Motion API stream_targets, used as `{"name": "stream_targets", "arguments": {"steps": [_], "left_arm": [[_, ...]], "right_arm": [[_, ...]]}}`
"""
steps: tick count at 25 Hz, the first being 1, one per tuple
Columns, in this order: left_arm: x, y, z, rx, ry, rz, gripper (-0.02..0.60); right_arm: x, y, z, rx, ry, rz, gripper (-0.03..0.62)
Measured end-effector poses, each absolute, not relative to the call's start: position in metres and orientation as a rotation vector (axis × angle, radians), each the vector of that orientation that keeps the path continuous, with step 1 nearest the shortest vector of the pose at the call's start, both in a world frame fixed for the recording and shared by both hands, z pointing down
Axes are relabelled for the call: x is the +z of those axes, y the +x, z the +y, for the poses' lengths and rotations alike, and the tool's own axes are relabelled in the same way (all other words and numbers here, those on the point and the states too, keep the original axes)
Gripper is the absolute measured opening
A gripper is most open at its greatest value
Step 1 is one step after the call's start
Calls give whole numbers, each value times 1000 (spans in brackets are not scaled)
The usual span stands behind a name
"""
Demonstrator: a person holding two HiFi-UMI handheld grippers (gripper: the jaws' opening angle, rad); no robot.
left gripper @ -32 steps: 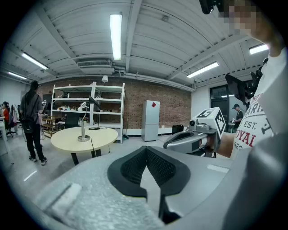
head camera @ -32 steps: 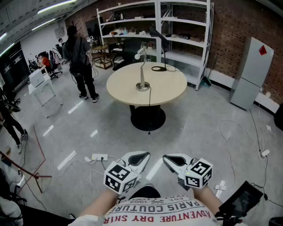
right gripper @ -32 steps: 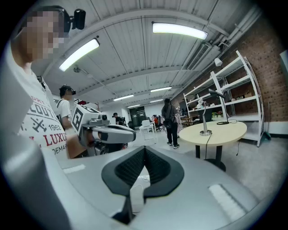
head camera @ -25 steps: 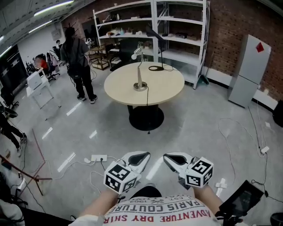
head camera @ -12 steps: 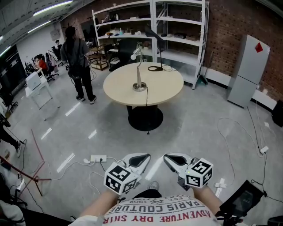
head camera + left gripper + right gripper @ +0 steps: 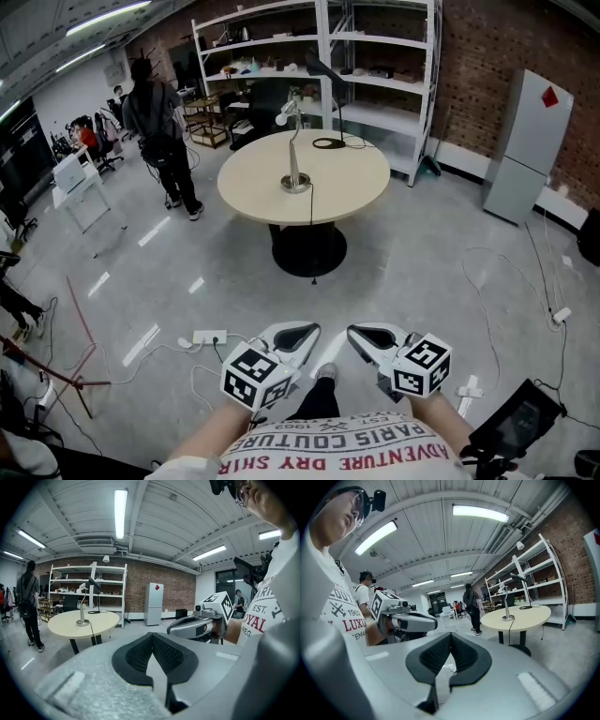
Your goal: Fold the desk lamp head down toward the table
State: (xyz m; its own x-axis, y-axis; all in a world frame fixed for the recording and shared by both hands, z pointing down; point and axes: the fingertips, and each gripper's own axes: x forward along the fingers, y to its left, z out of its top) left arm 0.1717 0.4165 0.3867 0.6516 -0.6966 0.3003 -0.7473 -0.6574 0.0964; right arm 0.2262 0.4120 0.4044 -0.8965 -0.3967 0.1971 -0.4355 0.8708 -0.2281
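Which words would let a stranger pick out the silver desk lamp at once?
Find the round beige table before the white shelves. Two lamps stand on it; the silver lamp rises near the middle from a round metal base. Unlike the black lamp by the far edge, it is pale and shiny.

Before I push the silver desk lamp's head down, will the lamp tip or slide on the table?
The silver lamp likely tips if pushed sideways: tall thin stem, small round base. The smooth table may let it slide. Its cord, hanging over the edge, probably tugs little.
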Motion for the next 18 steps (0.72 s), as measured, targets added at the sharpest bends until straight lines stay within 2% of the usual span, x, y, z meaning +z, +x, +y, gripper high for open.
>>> {"name": "stream_targets", "arguments": {"steps": [13, 18], "left_arm": [[384, 143, 359, 318, 2698, -1168, -2], [393, 109, 319, 314, 2681, -1204, -2]], "right_arm": [[401, 187, 352, 327, 623, -2908, 3], [409, 161, 314, 309, 611, -2896, 3]]}}
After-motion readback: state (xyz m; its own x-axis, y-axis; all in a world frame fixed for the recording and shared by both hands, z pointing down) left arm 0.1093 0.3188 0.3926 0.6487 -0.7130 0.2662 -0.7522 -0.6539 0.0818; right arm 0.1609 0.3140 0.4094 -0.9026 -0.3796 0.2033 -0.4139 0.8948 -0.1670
